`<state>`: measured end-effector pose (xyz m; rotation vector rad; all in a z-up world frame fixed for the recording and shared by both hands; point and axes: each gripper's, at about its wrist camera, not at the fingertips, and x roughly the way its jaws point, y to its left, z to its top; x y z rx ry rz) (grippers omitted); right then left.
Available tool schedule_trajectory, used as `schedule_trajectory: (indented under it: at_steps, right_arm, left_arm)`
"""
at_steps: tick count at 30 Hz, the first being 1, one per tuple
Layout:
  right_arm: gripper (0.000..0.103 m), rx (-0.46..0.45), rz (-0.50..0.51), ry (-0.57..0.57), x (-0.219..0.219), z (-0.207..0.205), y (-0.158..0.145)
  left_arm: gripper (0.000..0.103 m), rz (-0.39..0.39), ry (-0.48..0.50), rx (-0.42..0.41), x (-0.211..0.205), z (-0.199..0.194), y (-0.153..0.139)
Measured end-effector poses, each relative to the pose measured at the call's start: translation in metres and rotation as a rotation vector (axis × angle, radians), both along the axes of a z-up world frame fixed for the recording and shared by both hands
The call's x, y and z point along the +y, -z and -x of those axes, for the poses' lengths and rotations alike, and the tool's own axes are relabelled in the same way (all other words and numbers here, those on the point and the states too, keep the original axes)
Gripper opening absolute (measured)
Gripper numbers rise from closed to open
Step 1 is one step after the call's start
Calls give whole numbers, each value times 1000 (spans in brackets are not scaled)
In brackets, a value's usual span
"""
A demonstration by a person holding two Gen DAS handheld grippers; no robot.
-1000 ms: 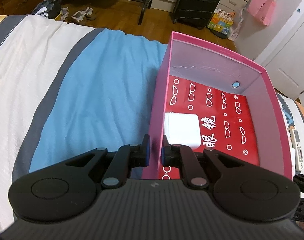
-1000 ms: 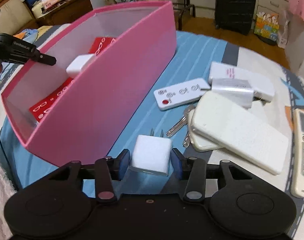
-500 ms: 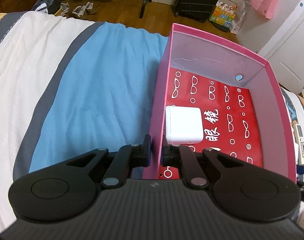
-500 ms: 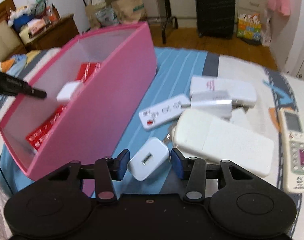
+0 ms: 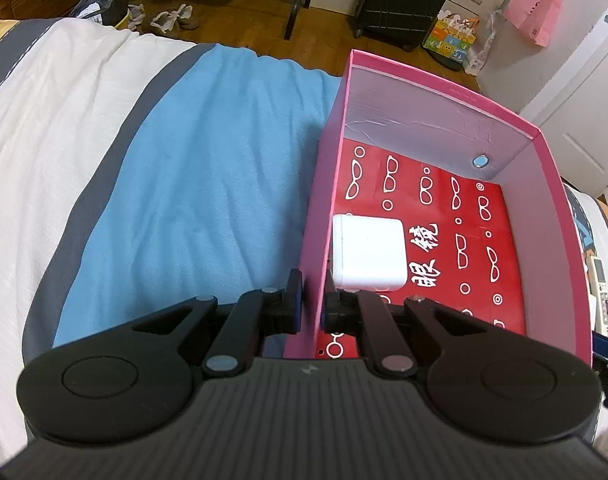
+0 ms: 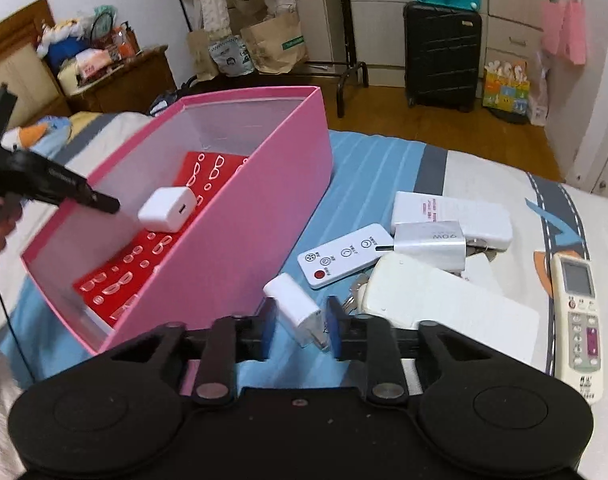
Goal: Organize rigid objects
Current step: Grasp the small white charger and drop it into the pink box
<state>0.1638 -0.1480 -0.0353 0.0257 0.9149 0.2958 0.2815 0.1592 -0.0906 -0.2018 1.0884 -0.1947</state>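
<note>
The box [image 5: 544, 168] is bright pink outside and along its rim, pale grey-white on its inner walls, with a red floor liner [image 5: 436, 216] printed with small white eyeglass outlines, rings and white Chinese characters. Beyond the black left fingers [image 5: 293, 300], a plain white charger cube [image 5: 370, 254] lies on that red print. Between the black, blue-padded right fingers [image 6: 265, 320] sits a small white plug adapter [image 6: 293, 306]. Past them the bedsheet [image 6: 376, 168] is sky blue with white and dark grey stripes. A white remote [image 6: 344, 256] has one red button; the air-conditioner remote [image 6: 580, 312] is cream with pink and red keys.
</note>
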Motion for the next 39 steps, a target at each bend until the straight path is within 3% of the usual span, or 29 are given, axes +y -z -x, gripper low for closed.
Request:
schedule_trajectory:
  at_steps: [2, 7, 9, 14, 19, 23, 27, 30, 34, 36, 39]
  right_arm:
    - [50, -13, 18, -35, 2, -1, 4]
    - [53, -36, 0, -155, 5, -5, 20]
    - [53, -59, -17, -129, 2, -8, 29]
    - [36, 19, -47, -81, -2, -22, 45]
    - [33, 16, -136, -19, -4, -10, 25]
    - [32, -94, -124, -5, 1, 10, -5]
    - [32, -190, -269, 43, 1, 35, -36]
    - [32, -210, -233, -45, 28, 41, -55]
    - [32, -143, -211, -160, 66, 26, -66]
    - [32, -56, -163, -169, 88, 5, -58]
    - [32, -16, -97, -255, 121, -17, -42]
  left_arm:
    - [8, 3, -1, 1, 1, 0, 0]
    - [8, 3, -3, -1, 0, 0, 0]
    - [9, -16, -10, -4, -1, 1, 0]
    - [8, 10, -10, 7, 1, 0, 2]
    - [8, 10, -5, 6, 1, 0, 3]
    - [8, 10, -7, 7, 1, 0, 2]
    - [8, 14, -10, 19, 0, -1, 2]
    - [8, 5, -4, 15, -2, -1, 2]
    - [8, 12, -4, 14, 0, -1, 2]
    - [8, 17, -6, 18, 1, -1, 2]
    - [9, 14, 8, 12, 2, -1, 2]
